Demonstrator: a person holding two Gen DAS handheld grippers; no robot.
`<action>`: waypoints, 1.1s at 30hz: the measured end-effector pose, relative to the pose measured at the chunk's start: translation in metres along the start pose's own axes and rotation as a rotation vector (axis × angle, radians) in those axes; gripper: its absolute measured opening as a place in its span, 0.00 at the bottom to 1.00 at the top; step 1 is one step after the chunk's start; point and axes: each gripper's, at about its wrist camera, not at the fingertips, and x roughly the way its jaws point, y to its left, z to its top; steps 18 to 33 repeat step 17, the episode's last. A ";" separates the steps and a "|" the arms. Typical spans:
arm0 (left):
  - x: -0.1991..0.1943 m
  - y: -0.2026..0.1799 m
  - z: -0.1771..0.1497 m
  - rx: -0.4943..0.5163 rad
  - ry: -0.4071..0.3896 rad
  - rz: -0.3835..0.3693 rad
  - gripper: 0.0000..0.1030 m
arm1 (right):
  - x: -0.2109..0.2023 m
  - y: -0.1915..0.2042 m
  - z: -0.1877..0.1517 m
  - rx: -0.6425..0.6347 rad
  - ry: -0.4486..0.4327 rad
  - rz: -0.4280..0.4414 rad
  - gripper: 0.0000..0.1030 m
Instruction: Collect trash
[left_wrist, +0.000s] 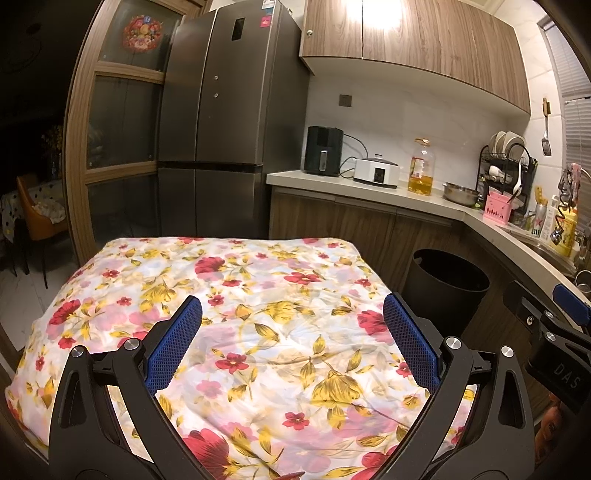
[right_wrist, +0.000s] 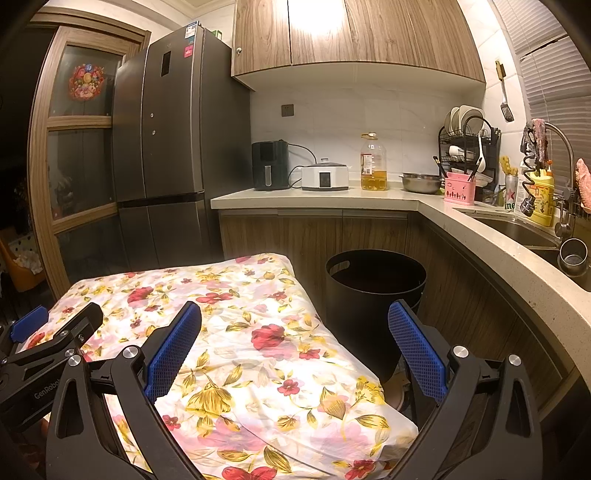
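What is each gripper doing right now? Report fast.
Left gripper: open, holding nothing, over the floral cloth.
Right gripper: open, holding nothing.

The bin (right_wrist: 375, 291) stands right of the cloth-covered table (right_wrist: 229, 332) — counter (right_wrist: 332, 197) and fridge (right_wrist: 166, 147) behind.

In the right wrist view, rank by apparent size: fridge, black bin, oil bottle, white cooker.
1. Fridge, largest by far.
2. Black bin, though it is nearer the camera.
3 and 4. Oil bottle and white cooker look alike in area: the bottle taller, the cooker wider.
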 end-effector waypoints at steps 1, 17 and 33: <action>0.000 -0.001 0.000 0.004 0.001 0.000 0.88 | 0.000 0.001 0.000 0.001 0.001 0.000 0.94; -0.002 -0.009 -0.001 0.017 0.002 -0.008 0.85 | -0.001 0.001 0.001 0.006 0.000 0.001 0.94; -0.002 -0.009 -0.001 0.017 0.002 -0.008 0.85 | -0.001 0.001 0.001 0.006 0.000 0.001 0.94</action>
